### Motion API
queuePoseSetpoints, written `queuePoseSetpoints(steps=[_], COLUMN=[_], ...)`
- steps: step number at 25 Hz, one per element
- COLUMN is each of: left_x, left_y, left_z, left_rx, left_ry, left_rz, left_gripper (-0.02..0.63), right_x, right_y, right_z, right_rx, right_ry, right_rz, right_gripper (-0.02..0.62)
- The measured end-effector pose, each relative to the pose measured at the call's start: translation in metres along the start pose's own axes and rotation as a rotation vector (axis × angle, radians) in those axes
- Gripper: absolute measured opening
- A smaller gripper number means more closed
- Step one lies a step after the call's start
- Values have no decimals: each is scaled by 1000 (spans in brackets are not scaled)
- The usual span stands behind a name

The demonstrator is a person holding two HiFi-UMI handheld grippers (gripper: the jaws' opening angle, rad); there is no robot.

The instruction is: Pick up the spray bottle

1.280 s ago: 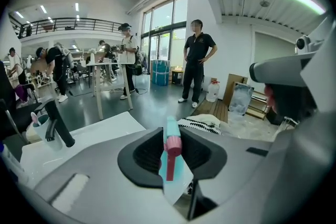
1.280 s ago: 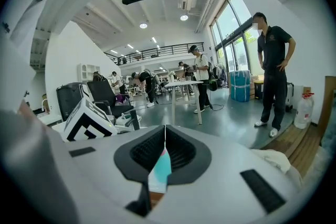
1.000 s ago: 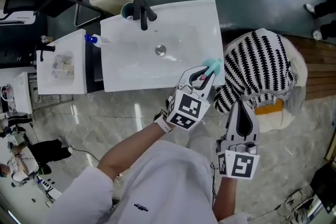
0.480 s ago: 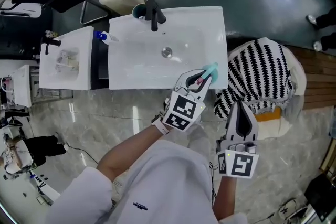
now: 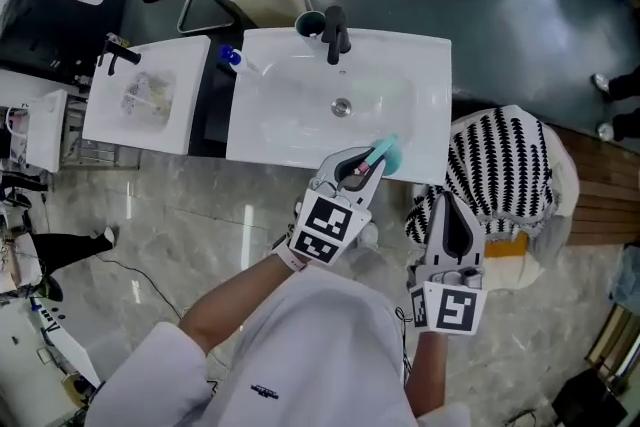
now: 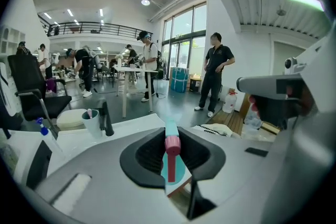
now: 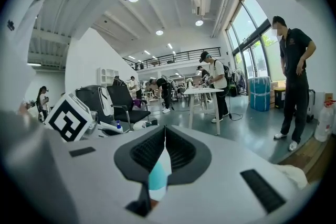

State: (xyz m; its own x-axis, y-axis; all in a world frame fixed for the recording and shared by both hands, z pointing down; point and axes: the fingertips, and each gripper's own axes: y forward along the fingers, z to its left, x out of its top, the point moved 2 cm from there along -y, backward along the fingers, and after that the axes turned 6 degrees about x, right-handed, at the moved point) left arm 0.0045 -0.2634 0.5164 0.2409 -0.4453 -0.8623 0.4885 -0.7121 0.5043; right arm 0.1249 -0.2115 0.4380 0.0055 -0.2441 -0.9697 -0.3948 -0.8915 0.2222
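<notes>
My right gripper [image 5: 452,207] hangs nearest me, jaws pressed together on nothing, spare for now. Just ahead, my left gripper [image 5: 362,167] is clamped on the teal plastic spray bottle with the pink nozzle [image 5: 386,153], gripping it at the narrow top, which I judge suits the jaws best. The bottle sits over the front edge of the white ceramic sink basin [image 5: 280,110], and the pickup looks done.

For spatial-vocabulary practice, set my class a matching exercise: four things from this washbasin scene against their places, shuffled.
1 teal plastic spray bottle with pink nozzle
2 black metal faucet
3 black-and-white striped cloth
4 small blue-capped bottle

A right of the white rectangular sink
B sink's far left corner
C clamped in the left tool
D on the sink's far rim

Pairs: 1-C, 2-D, 3-A, 4-B
</notes>
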Motion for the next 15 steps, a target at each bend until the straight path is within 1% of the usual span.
queuePoseSetpoints(steps=[8, 12, 15], left_x=[23, 29, 27], left_y=[-75, -115, -145], left_z=[33, 47, 53], left_rx=[103, 158, 172], left_ry=[-52, -61, -104], left_rz=[-86, -125, -136], left_gripper=[60, 60, 60], right_x=[19, 25, 28], right_y=[5, 5, 5], right_z=[33, 48, 58], right_rx=[85, 113, 129], right_ry=[-56, -73, -82], right_rz=[-20, -26, -30], right_gripper=[5, 6, 5])
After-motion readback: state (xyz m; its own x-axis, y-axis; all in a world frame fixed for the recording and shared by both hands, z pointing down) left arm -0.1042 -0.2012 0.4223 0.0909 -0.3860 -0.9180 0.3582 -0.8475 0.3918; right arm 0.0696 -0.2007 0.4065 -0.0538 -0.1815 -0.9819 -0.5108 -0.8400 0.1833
